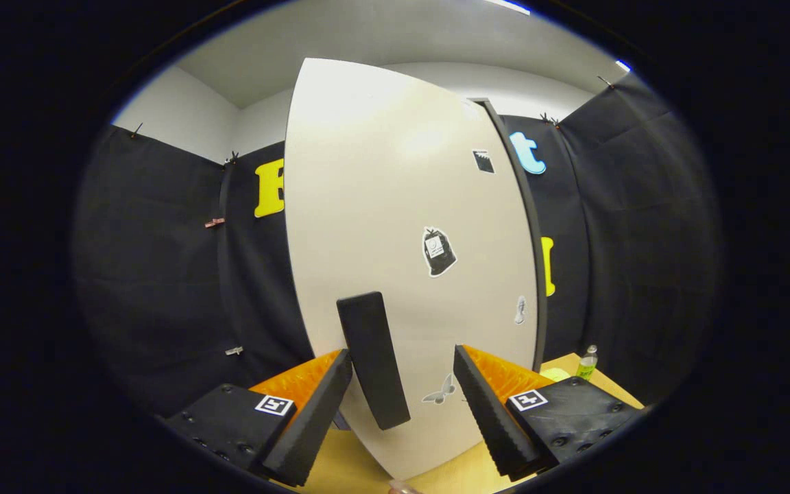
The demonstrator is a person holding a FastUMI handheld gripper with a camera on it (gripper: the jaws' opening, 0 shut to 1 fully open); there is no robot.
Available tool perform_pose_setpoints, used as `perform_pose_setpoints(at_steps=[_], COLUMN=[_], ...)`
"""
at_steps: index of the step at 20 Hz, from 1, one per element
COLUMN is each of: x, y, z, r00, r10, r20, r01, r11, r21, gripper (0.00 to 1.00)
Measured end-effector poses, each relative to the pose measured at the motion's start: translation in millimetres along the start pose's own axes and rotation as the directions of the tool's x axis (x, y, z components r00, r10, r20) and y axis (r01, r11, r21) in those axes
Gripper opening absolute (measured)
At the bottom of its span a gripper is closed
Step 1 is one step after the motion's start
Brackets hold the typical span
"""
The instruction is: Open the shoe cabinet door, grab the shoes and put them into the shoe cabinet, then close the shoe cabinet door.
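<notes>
Tongs (402, 405) wide open, gripping nothing, black handle (372, 358) of white cabinet door (395, 206) betw. fingers nearer left one, stickers on door, green bottle (587, 362) on bench (614, 384) right of door

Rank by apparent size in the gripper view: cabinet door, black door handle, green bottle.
1. Cabinet door
2. Black handle, between the open gripper fingers
3. Green bottle, beyond the door

The bottle sits farther off, so its true size stays unsure.
</notes>
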State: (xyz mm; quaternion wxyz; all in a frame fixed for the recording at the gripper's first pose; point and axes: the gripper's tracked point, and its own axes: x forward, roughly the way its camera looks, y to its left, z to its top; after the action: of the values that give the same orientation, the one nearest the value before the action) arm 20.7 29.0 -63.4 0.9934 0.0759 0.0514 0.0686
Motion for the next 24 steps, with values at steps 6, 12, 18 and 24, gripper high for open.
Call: perform_pose_setpoints(at_steps=[6, 12, 18, 24], x=[10.5, -4.4, -19.4, -28.7], y=[32.3, 32.1, 23.2, 13.2], z=[-5.2, 6.6, 15.9, 18.6], r00=[0.999, 0.998, 0.997, 0.997], r10=[0.051, 0.047, 0.041, 0.05], r20=[0.003, 0.043, 0.061, 0.054], r01=[-0.051, -0.044, -0.036, -0.045], r11=[0.998, 0.997, 0.996, 0.995], r21=[-0.029, -0.067, -0.082, -0.093], gripper=[0.98, 0.98, 0.98, 0.98])
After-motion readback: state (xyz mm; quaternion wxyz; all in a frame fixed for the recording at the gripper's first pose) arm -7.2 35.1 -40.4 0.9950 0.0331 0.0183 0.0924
